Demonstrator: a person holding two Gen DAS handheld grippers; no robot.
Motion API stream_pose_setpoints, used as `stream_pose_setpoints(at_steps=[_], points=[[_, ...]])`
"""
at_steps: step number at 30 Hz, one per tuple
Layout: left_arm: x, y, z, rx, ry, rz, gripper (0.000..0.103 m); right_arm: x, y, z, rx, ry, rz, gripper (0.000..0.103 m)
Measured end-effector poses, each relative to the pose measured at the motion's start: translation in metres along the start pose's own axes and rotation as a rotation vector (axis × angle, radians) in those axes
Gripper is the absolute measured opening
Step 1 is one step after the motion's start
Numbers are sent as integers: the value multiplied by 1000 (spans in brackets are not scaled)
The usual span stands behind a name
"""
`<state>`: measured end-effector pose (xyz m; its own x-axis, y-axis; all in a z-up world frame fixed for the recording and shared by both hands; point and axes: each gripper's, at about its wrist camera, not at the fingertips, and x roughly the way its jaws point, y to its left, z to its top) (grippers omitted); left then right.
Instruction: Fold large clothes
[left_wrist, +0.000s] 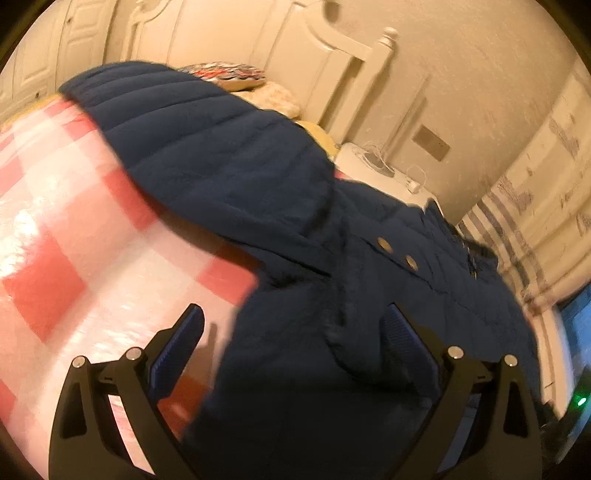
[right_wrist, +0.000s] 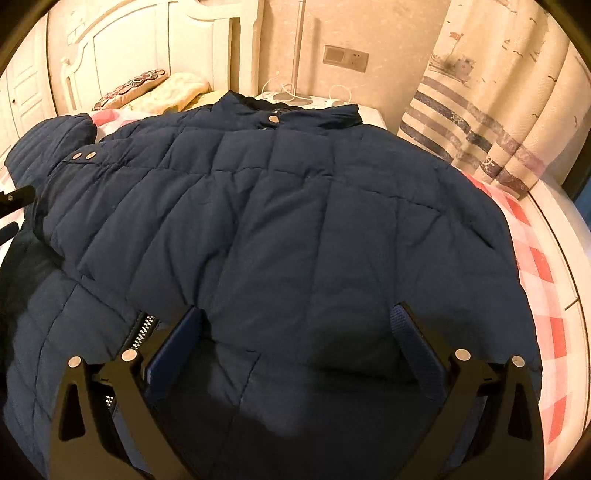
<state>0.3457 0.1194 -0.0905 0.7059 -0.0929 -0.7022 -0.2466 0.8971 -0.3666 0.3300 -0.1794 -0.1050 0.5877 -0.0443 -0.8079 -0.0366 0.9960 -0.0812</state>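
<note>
Both your left gripper (left_wrist: 291, 354) and right gripper (right_wrist: 295, 350) gape wide, empty, over the navy puffer jacket (right_wrist: 280, 206) on the checked bedspread (left_wrist: 66, 221).

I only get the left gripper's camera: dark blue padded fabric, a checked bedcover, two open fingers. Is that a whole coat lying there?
Observer: Yes. The right view shows the navy puffer jacket spread across the bed, collar toward the nightstand.
Operator: Is it done up?
Observer: At the neck, one snap sits on the closed collar; lower down, a strip of zipper teeth lies exposed.
Operator: And the other gripper?
Observer: The right gripper is open, its fingers spread over the jacket's lower edge, gripping nothing.
</note>
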Motion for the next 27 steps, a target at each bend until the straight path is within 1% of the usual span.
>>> stream_pose_setpoints(at_steps=[1, 2, 4, 6, 8, 9, 10, 11, 13, 14, 16, 17, 18, 19, 20, 21, 22, 23, 25, 26, 27], points=[[-6, 13, 9, -56, -14, 3, 97, 0, -2, 0, 5, -1, 7, 98], [-13, 34, 23, -139, -31, 11, 97, 0, -2, 0, 8, -1, 11, 98], [-20, 65, 47, -236, -51, 24, 97, 0, -1, -1, 8, -1, 10, 98], [-25, 99, 80, -293, -83, 65, 97, 0, -1, -1, 6, -3, 7, 98], [-28, 128, 109, -336, -137, 76, 97, 0, -1, -1, 6, -5, 5, 98], [-23, 148, 129, -360, -153, 50, 96, 0, -1, -1, 6, -6, 5, 98], [-17, 159, 140, -374, -140, 33, 96, 0, 0, -1, 6, -6, 4, 98], [-5, 176, 156, -408, -107, 8, 95, 0, 0, -1, 7, -7, 4, 98], [10, 197, 172, -464, -85, -53, 94, 0, -1, -1, 6, -6, 6, 98], [14, 205, 179, -490, -99, -73, 92, 0, -1, -1, 7, -6, 7, 98], [19, 215, 188, -528, -128, -106, 81, 0, -1, 0, 9, -6, 10, 98], [25, 219, 192, -546, -122, -147, 54, 0, -1, 0, 10, -6, 11, 98], [32, 220, 193, -554, -101, -172, 6, 0, -1, 0, 12, -7, 13, 98], [38, 220, 193, -563, -81, -174, 5, -1, -1, 0, 15, -10, 17, 98], [35, 216, 192, -558, -101, -174, 4, -2, -2, 0, 22, -16, 24, 98], [24, 204, 191, -519, -160, -174, 4, -4, -4, 0, 30, -25, 34, 98], [14, 189, 191, -466, -200, -178, 3, -7, -8, -1, 50, -43, 52, 98], [6, 177, 191, -423, -222, -181, 3, -10, -13, -1, 73, -64, 67, 98], [-21, 130, 185, -298, -268, -215, 3, -21, -28, -4, 157, -132, 106, 98], [-32, 107, 181, -238, -284, -232, 3, -28, -41, -6, 224, -183, 130, 98], [-47, 74, 174, -154, -304, -253, 3, -35, -54, -10, 294, -226, 142, 98]])
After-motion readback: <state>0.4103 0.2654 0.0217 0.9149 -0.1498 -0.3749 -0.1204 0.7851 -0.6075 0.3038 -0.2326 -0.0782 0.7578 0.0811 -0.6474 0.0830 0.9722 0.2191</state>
